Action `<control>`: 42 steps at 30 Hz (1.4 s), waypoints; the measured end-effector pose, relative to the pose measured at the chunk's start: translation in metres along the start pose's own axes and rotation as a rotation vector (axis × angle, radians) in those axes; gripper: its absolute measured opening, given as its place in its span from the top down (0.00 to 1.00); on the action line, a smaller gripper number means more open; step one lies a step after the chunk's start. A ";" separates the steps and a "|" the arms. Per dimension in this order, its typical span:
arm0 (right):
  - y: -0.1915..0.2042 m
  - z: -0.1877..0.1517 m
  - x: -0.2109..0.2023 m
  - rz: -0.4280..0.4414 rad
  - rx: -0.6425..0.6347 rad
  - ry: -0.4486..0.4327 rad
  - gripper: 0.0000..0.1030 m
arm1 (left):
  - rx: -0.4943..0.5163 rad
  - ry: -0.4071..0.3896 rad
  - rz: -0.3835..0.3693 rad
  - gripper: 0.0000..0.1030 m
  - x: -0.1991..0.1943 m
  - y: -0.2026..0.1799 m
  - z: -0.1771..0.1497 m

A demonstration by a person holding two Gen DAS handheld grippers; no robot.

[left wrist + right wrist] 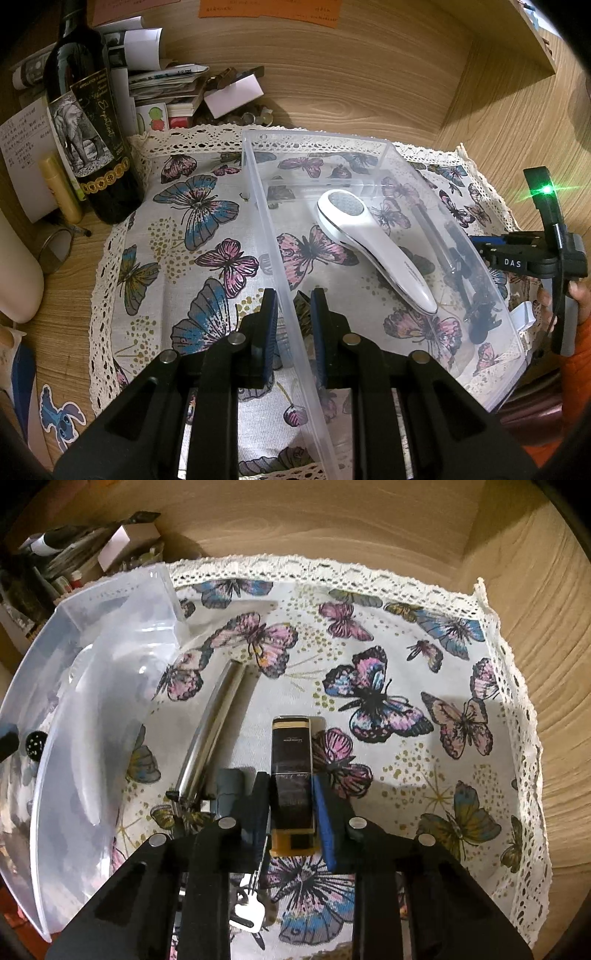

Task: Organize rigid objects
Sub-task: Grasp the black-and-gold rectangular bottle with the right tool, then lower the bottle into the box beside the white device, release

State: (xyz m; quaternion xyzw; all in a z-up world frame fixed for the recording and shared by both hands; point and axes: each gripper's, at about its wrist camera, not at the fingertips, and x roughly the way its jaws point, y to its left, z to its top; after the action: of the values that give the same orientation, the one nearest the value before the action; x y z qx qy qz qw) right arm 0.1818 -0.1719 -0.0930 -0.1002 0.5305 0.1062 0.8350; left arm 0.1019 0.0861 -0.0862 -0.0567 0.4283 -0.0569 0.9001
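Observation:
A clear plastic bin stands on the butterfly cloth. In it lie a white handheld device and a dark pen-like object. My left gripper straddles the bin's near left wall, its jaws a little apart on either side of the wall. My right gripper is shut on a black and amber rectangular bottle resting on the cloth, to the right of the bin. A steel rod lies beside it.
A wine bottle, a yellow tube, papers and boxes crowd the back left. Keys lie under the right gripper. Wooden walls enclose the desk at the back and right.

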 end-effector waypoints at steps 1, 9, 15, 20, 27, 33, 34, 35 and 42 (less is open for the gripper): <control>0.001 0.000 -0.002 -0.006 -0.005 -0.011 0.79 | 0.000 0.000 0.001 0.83 0.000 0.000 0.000; 0.006 0.011 -0.029 0.001 -0.008 -0.101 0.79 | 0.001 0.000 0.000 0.83 0.000 0.000 0.000; 0.019 0.021 -0.061 0.029 -0.030 -0.195 0.79 | 0.002 -0.001 0.000 0.83 0.000 0.000 0.000; 0.036 0.027 -0.082 0.059 -0.060 -0.275 0.79 | 0.006 -0.003 0.003 0.83 -0.001 0.001 0.000; 0.066 0.036 -0.096 0.112 -0.117 -0.337 0.79 | 0.005 -0.003 0.000 0.83 -0.001 0.001 -0.001; 0.093 0.038 -0.090 0.161 -0.174 -0.321 0.79 | 0.004 -0.003 0.000 0.83 -0.001 0.001 0.000; 0.097 0.037 -0.087 0.169 -0.183 -0.313 0.79 | 0.004 -0.003 -0.001 0.83 -0.001 0.002 0.000; 0.100 0.037 -0.085 0.177 -0.188 -0.301 0.79 | 0.004 -0.003 0.000 0.83 -0.001 0.001 0.000; 0.124 0.034 -0.064 0.218 -0.237 -0.221 0.79 | 0.004 -0.004 0.001 0.83 -0.001 0.001 0.000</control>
State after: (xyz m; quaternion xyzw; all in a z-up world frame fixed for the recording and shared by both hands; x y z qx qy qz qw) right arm 0.1496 -0.0483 -0.0276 -0.1274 0.4270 0.2682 0.8541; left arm 0.1008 0.0869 -0.0856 -0.0546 0.4266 -0.0573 0.9010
